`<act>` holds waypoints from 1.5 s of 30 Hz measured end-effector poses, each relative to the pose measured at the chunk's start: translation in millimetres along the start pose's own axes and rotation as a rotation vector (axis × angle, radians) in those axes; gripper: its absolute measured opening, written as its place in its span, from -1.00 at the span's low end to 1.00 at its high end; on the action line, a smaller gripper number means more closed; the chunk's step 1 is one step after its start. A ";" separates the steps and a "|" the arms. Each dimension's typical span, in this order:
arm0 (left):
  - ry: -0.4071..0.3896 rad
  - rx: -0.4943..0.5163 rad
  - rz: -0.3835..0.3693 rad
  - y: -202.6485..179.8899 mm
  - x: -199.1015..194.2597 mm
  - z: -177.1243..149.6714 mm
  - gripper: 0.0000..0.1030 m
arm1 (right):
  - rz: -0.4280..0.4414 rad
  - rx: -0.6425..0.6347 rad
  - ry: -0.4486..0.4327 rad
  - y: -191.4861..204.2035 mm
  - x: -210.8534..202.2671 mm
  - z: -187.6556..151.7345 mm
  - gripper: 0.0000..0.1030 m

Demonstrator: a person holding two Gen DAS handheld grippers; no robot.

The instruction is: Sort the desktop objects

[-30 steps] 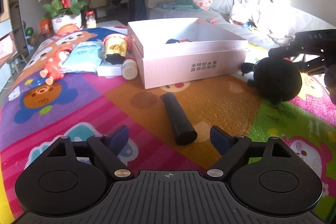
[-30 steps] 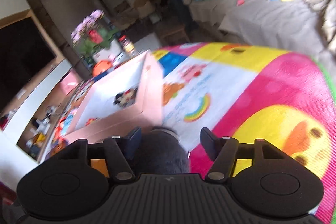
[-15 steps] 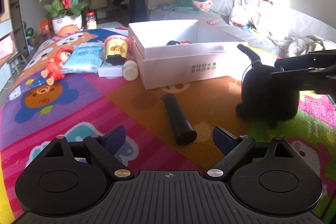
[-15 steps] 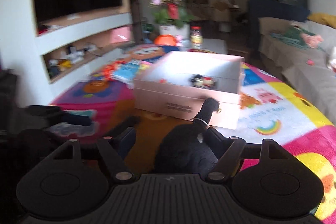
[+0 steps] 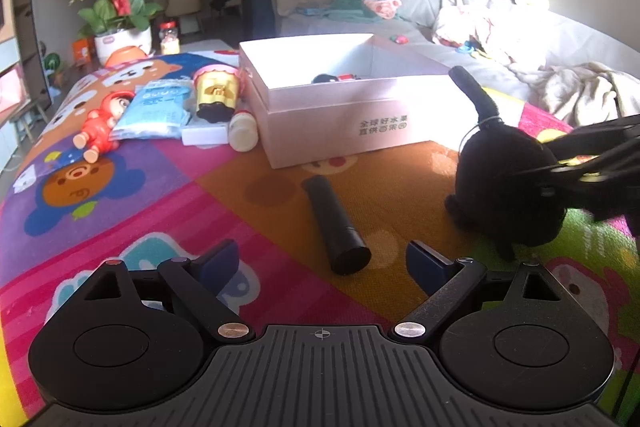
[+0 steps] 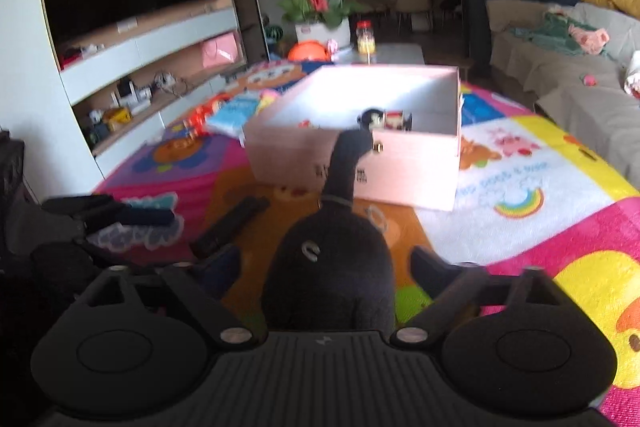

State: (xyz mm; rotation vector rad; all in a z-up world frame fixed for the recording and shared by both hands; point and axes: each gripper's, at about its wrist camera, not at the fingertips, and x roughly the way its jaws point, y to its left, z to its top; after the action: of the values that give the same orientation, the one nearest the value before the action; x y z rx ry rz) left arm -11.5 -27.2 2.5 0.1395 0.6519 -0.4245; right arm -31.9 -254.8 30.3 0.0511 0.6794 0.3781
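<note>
Straddling the black plush toy [image 6: 332, 267] on the colourful tabletop [image 6: 520, 187], the right claw [image 6: 324, 267] was closing, pads apart, for transfer to the pink cardboard box [image 6: 416, 167]; the left claw [image 5: 322, 261] gaped empty.

- Pink box [image 5: 344, 123], front wall, left wrist view: two short lines of small dark Chinese characters, roughly 全球好水果 over 直供百果园; the strokes are small, so the reading is uncertain. In the right wrist view the same print is blurred and partly hidden.
- Play mat [image 6: 504, 183], white panel beside the rainbow, right wrist view: a curved line of coloured letters, too blurred to read.
- Blue packet [image 5: 154, 109] on the mat, left wrist view: white printed marks, illegible.
- White flower pot [image 5: 124, 41]: a small red label, illegible.
</note>
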 end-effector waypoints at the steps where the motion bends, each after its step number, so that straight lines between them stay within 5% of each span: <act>1: 0.004 0.006 -0.008 -1.7 0.2 0.2 0.83 | -0.004 0.009 0.019 -2.6 2.8 0.5 0.24; 7: 0.023 0.016 -0.129 -20.4 7.6 5.0 0.83 | -0.137 0.057 -0.046 -30.6 -13.3 4.5 0.23; 14: -0.002 0.044 -0.306 -42.3 9.9 15.6 0.85 | -0.165 0.104 -0.063 -51.1 -13.1 -5.7 0.25; 21: -0.034 0.170 -0.133 -29.0 29.7 29.9 0.89 | -0.143 0.148 -0.075 -58.2 -9.0 -11.1 0.36; 26: 0.039 0.162 -0.201 -18.7 71.0 45.4 0.89 | -0.138 0.173 -0.087 -60.5 -8.5 -15.1 0.37; 35: 0.030 0.190 -0.245 -34.2 96.8 65.0 0.92 | -0.144 0.203 -0.132 -65.1 -13.3 -19.7 0.45; 39: 0.031 0.199 -0.222 -42.2 98.1 63.5 0.89 | -0.135 0.236 -0.148 -68.7 -15.8 -21.2 0.47; 41: 0.040 0.182 -0.175 -43.4 99.3 63.2 0.57 | -0.131 0.248 -0.153 -70.3 -16.3 -21.8 0.49; 45: 0.058 0.118 -0.131 -38.7 93.6 61.2 0.57 | -0.139 0.236 -0.159 -68.8 -16.6 -23.3 0.52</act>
State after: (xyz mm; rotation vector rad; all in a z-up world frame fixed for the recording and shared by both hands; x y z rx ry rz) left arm 72.9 -109.5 -6.5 0.2228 0.6955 -0.5878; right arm -35.9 -326.5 10.7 0.2539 0.5639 0.1568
